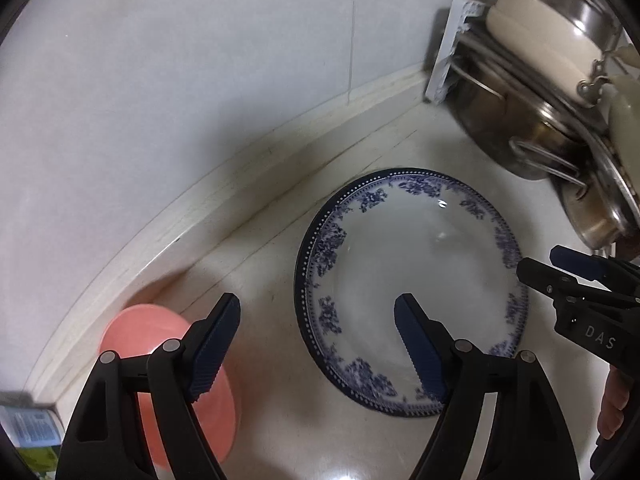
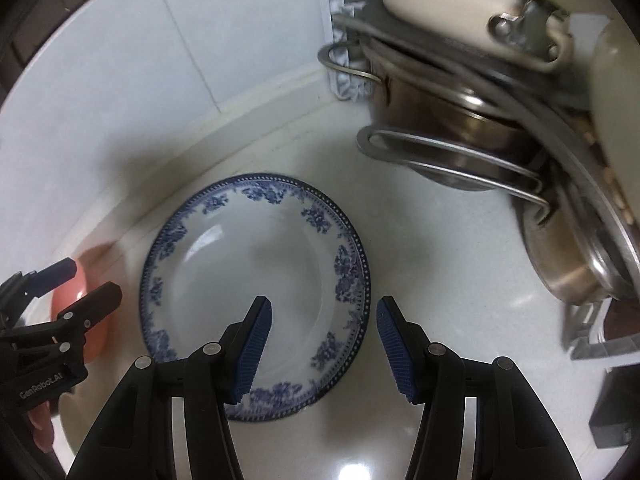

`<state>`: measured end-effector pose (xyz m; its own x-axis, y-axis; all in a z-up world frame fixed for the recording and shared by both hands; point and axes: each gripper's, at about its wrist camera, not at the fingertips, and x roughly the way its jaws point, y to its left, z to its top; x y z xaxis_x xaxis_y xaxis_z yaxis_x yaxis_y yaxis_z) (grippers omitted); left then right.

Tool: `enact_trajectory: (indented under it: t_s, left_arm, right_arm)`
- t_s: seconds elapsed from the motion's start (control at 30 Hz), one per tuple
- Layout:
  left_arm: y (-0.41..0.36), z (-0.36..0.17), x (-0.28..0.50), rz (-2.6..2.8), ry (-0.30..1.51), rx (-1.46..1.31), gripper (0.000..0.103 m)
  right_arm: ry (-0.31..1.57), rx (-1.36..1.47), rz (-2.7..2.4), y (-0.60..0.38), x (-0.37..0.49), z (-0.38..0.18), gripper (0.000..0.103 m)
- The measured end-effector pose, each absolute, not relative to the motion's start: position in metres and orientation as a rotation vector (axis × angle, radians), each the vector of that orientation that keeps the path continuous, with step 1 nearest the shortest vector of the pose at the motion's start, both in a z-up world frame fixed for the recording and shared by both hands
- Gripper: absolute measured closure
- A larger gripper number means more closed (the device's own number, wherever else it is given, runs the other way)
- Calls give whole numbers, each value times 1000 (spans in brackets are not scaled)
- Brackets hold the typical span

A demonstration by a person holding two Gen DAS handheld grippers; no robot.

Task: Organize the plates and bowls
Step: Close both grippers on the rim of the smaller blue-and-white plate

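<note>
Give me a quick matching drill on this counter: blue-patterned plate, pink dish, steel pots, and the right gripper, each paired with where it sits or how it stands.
Things:
1. blue-patterned plate
2. pink dish
3. steel pots
4. right gripper

Places or states:
A. stacked in the wire rack by the wall
B. open, straddling the plate's right rim
C. flat on the counter, empty
D. left of the plate, partly hidden by the left gripper

Pairs: 1-C, 2-D, 3-A, 4-B

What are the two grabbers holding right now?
Nothing. The left gripper and right gripper are open above the blue-flowered white china plate, touching nothing.
</note>
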<state>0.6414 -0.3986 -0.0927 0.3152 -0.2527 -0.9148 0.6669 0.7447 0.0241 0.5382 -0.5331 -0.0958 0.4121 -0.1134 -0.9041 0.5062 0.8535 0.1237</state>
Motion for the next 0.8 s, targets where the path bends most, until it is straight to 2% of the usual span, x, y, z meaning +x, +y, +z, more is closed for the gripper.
enact_trajectory:
  t_s: [0.27, 0.33, 0.8]
  left_arm:
    - [-409, -118, 657, -617, 1164, 449, 38]
    - [-409, -125, 661, -612, 1191, 432, 45]
    - [-411, -146, 668, -603, 1254, 408, 56]
  right_arm:
    - [1132, 491, -419, -548, 551, -123, 47]
    - [1139, 505, -422, -548, 553, -130, 47]
    - [1175, 499, -437, -551, 559, -146, 49]
